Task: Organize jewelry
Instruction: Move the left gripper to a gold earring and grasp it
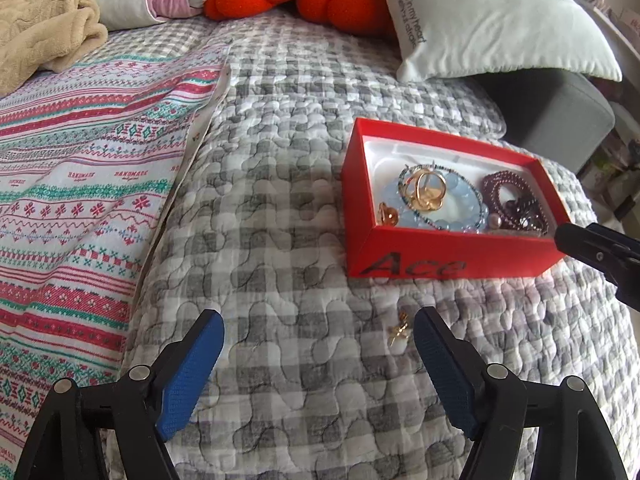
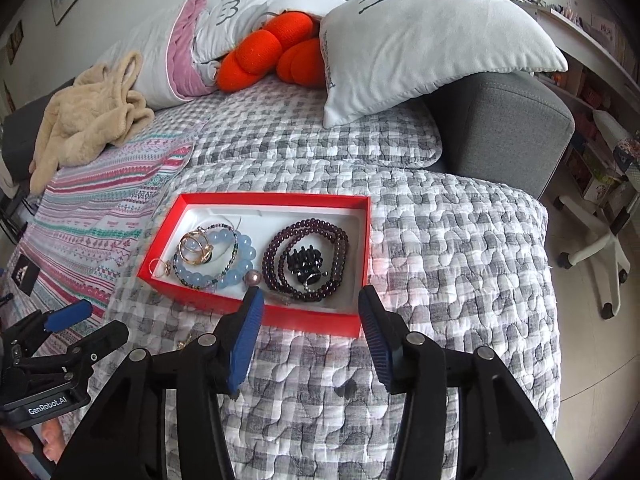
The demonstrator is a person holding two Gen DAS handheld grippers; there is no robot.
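Red box (image 2: 256, 312) of several bracelets, one gold earring (image 1: 400, 330) outside, both grippers' fingers released, empty.

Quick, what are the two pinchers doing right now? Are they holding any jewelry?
Left gripper: open, holding nothing; a small gold piece lies on the quilt by its finger.
Right gripper: open, holding nothing, just before the red box.

The red box (image 2: 256, 312) looks like matt card with a smooth white lining. In it lie glossy pale blue beads (image 2: 224, 256), shiny dark purple beads (image 2: 316, 240) and polished gold-coloured metal rings (image 2: 194, 246). The checked quilt (image 1: 280, 240) is soft stitched cloth, puckered. The gripper pads (image 1: 192, 376) are blue, finely ribbed, perhaps rubber, on matt black plastic arms. The cushion (image 2: 420, 40) is smooth cloth.
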